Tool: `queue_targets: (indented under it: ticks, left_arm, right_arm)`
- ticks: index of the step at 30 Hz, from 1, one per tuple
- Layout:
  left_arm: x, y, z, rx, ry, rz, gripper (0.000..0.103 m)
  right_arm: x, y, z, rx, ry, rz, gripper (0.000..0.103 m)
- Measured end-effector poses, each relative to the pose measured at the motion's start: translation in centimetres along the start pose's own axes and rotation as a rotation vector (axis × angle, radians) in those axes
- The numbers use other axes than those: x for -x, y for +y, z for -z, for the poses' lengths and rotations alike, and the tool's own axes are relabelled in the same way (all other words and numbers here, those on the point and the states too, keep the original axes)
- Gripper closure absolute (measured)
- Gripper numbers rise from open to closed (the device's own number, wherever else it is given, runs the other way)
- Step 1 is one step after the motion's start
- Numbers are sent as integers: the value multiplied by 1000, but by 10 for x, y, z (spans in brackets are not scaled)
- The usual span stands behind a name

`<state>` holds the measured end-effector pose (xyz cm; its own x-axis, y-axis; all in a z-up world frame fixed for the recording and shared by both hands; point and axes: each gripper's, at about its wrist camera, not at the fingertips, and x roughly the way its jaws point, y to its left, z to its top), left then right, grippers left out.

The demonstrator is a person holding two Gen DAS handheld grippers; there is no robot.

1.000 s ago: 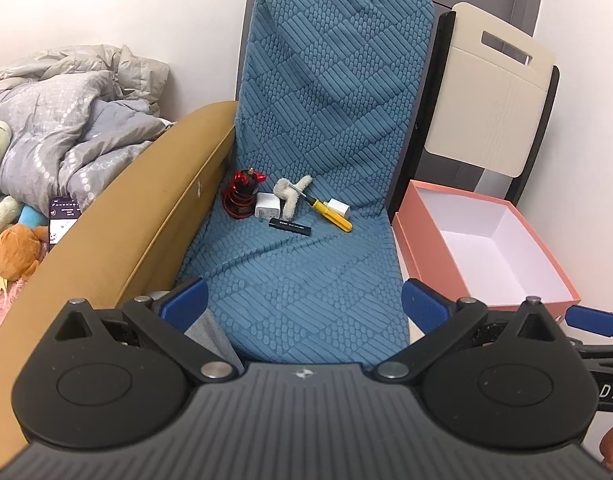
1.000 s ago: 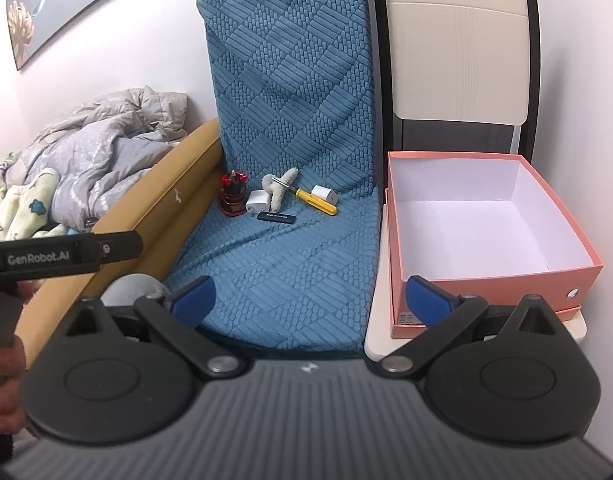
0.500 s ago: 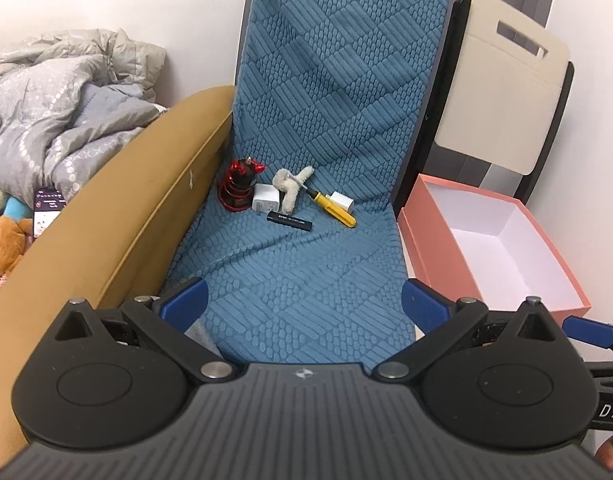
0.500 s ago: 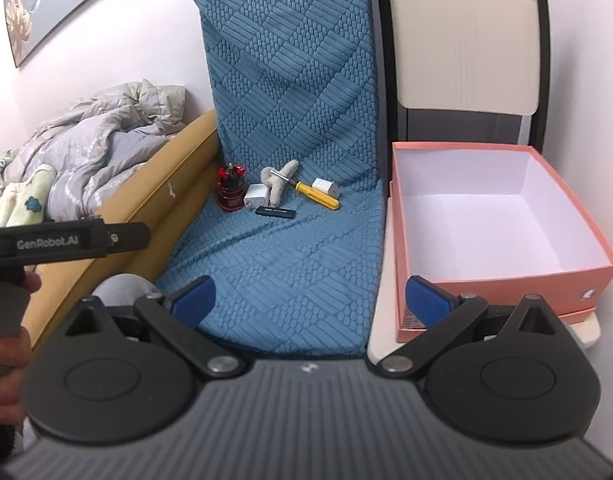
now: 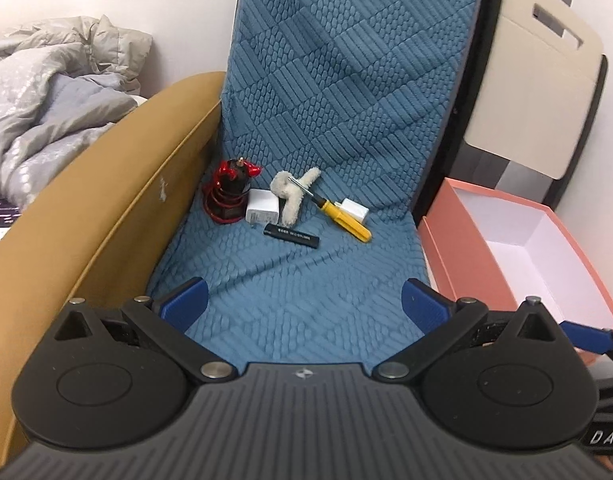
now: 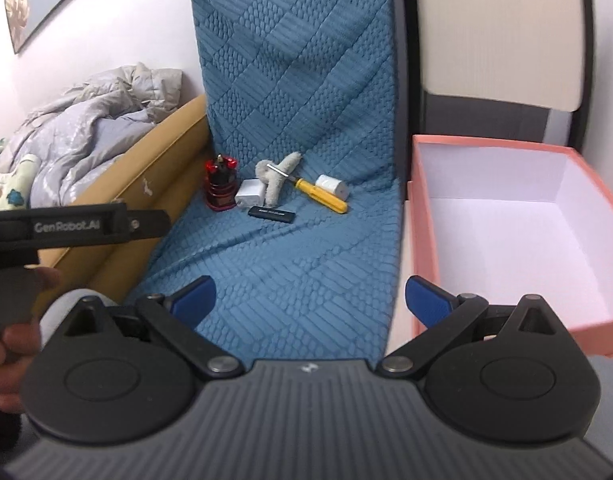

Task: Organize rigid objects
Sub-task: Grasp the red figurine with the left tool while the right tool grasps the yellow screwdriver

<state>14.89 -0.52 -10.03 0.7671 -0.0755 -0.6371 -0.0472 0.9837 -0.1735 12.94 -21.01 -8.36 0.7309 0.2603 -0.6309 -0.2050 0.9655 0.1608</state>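
A: Mid-frame in the left wrist view, yellow screwdriver (image 5: 344, 220), black stick (image 5: 292, 236), white charger (image 5: 261, 211) sit on the blue cover (image 5: 306, 280); left gripper (image 5: 304, 304) spread, empty.

B: Right view: pink box (image 6: 420, 240) at right, right gripper (image 6: 310, 298) released too. Looks like approach; next, reach in and grab one.

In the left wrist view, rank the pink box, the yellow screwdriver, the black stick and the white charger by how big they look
1. pink box, which also sits nearer the camera
2. yellow screwdriver
3. black stick
4. white charger
Screwdriver and stick look close in length.
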Motion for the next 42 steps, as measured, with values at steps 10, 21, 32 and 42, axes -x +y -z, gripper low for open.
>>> queue_targets:
  ticks: [10,21,32,42]
  left_arm:
    - [-98,14,-22,-20,-28,-36,0]
    - [-175,36,-45,-79,-77,-107,0]
    - [-227,44,-64,-154,-122,-192,2]
    - [-270,35,-71,-251,-100,-269,6]
  right_arm:
    - [-89,2,-17,71,46,-48,28]
    - [-175,5,-45,200,23,4,35]
    - [-249,7,-70,280,43,15,35]
    - [-304,0,-83,376,58,29,40]
